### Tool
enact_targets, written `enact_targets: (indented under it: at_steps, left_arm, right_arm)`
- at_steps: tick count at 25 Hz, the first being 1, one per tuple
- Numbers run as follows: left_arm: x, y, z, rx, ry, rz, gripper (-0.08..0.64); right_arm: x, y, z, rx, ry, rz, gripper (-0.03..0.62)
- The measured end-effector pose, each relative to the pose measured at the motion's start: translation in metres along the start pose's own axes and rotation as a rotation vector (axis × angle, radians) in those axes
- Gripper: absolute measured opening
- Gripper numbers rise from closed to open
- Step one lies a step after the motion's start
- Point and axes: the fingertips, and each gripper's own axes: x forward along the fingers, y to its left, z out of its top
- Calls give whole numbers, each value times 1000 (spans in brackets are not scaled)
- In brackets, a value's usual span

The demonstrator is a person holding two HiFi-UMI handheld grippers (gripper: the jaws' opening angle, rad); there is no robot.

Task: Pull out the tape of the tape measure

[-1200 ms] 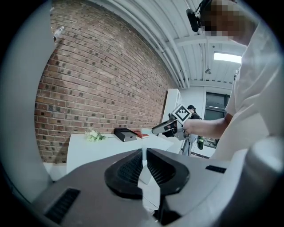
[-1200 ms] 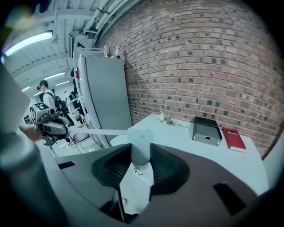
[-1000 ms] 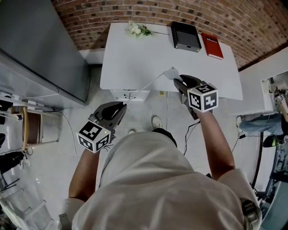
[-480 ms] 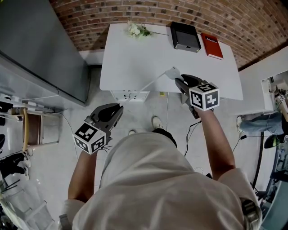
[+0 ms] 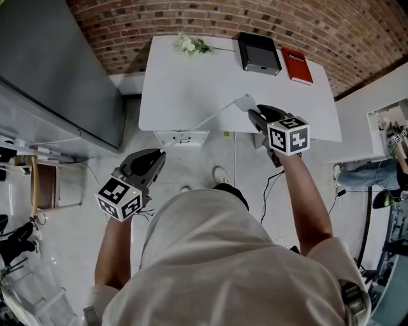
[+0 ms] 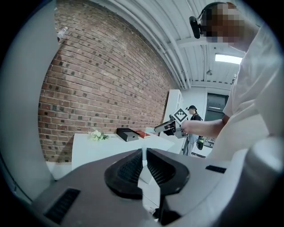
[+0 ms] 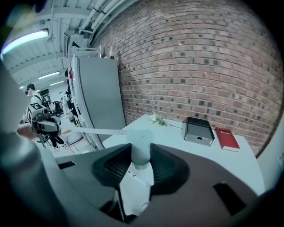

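Left gripper (image 5: 158, 155) is off the worktop's (image 5: 185, 76) front edge over open floor, jaws pinched on the tape (image 5: 215, 116) tip. It's further left than a second ago, so more tape is out. Tape measure (image 5: 244, 102) is above the worktop, right gripper (image 5: 252, 113) jaws clamped on its case. Tape markings show only in the right gripper view.

1. White: desk (image 5: 191, 89), tape measure (image 5: 244, 102), tape (image 5: 210, 118);
2. Red: book (image 5: 298, 65) at one o'clock;
3. Black: tray (image 5: 258, 52) beside it, at twelve;
4. Red-brown brick pattern: wall (image 5: 159, 19) at twelve;
5. Black-and-white squares: cube (image 5: 288, 135) on right gripper (image 5: 252, 114).
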Motion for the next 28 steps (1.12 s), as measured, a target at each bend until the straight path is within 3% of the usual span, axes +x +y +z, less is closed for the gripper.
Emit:
enact_targets:
  at_steps: [11, 28]
  left_arm:
    - [-6, -2, -5, -4, 15, -2, 26]
    - [1, 4, -5, -14, 24, 8, 28]
  right_arm:
    - [-8, -23, 1, 18, -2, -49, 135]
    - [-6, -29, -4, 21, -7, -34, 135]
